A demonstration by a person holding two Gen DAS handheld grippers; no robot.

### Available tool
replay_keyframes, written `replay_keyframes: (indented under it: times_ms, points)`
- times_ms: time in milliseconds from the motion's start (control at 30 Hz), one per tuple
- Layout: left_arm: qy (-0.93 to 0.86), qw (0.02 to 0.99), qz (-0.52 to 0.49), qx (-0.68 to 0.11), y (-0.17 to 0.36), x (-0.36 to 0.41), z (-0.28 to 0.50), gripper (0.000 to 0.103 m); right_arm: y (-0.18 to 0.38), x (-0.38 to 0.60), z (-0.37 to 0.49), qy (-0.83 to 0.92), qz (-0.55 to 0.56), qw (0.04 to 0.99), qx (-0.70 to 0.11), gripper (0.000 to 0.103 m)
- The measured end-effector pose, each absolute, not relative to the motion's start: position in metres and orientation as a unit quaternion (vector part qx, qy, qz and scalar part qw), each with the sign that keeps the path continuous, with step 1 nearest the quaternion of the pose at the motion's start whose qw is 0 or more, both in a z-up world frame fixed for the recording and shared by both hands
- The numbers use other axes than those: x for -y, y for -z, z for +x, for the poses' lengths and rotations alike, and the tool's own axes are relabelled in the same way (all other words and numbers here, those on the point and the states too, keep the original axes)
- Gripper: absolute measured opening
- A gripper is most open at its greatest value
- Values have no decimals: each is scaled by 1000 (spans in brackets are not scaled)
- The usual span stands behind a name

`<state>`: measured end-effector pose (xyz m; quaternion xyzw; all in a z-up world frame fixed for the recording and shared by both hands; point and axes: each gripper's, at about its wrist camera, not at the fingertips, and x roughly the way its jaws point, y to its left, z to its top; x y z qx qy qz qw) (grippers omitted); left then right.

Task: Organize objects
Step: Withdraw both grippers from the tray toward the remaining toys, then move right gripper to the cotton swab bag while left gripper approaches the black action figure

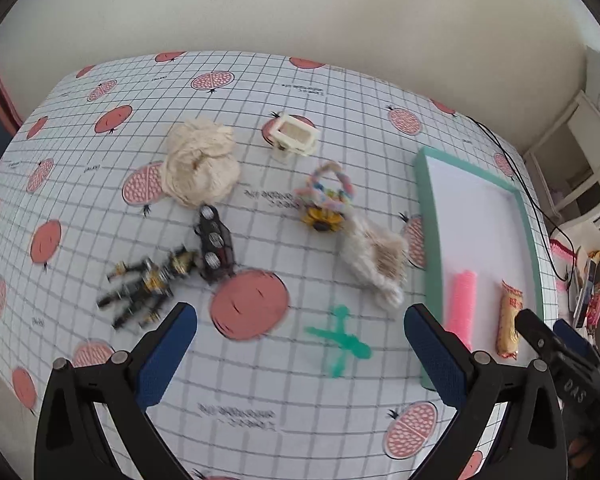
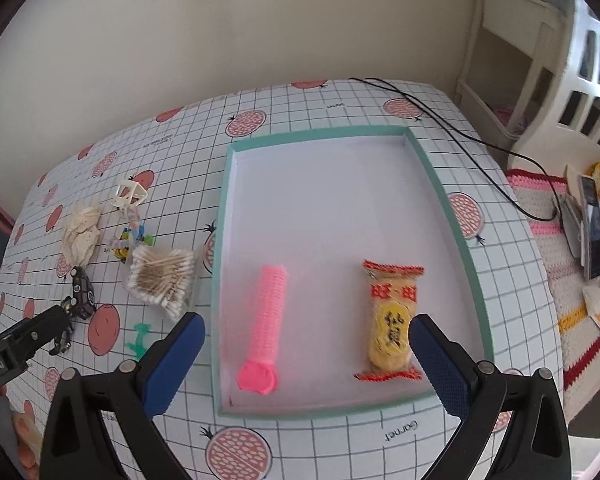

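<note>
Right wrist view: tray [image 2: 452, 200] floor is lying bare across its upper half; pink roll [image 2: 269, 320] and snack packet [image 2: 390, 322] are occupying the lower half, a clear lane running between them. Left wrist view: green toy [image 1: 340, 338] is sitting between the open left claw [image 1: 300, 352] pads; cotton swabs [image 1: 376, 260] and figure [image 1: 148, 284] are flanking the approach.

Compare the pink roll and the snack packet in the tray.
The pink roll is a plain ribbed cylinder in one bright colour; the snack packet is flat, yellow with red crimped ends and printed characters. The roll lies in the left part of the tray, the packet towards the right. Both lie lengthwise on the tray's white floor, apart from each other, near its front edge.
</note>
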<state>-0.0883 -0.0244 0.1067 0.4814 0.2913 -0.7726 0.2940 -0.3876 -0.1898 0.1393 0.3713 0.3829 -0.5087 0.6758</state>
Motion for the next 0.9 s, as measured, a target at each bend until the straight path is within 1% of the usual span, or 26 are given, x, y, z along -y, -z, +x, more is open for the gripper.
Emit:
replay_keyframes:
  times_ms: [67,133,233,300,400,500,533,667,767,900]
  points:
    - [771,291,489,-288,-109,55,-94,103,-145,222,-365,479,374,693,-388,103]
    - [770,291,501,-268,-111,85,-102,103,-153,251,-345,461,374,708,-383,103]
    - [760,322,500,-261,-115,122,-104,103,-167,274,-319,443,378,725,-368,103]
    - [747,333,497,-290,-115,138,-100,103,-172,279,-304,435,386,722,-375,103]
    - [726,318,499,-350,-114,152,-94,103,-179,279,-286,417,390,718,-399,103]
    - [727,333,490,-347,-120,145,-89,103,-186,267,-271,409,367,728,-410,103]
    - [727,336,488,-346,-119,141,-87,103,-184,261,-266,408,360,729,-416,103]
    - [706,340,483,-391,-97,128,-77,103,-151,241,-250,366,377,723,-449,103]
    - [682,368,489,-402,-77,119,-71,103,-124,230,-244,349,384,714,-470,103]
    - [665,376,502,-406,-49,113,-60,103,-100,223,-244,336,392,707,-484,103]
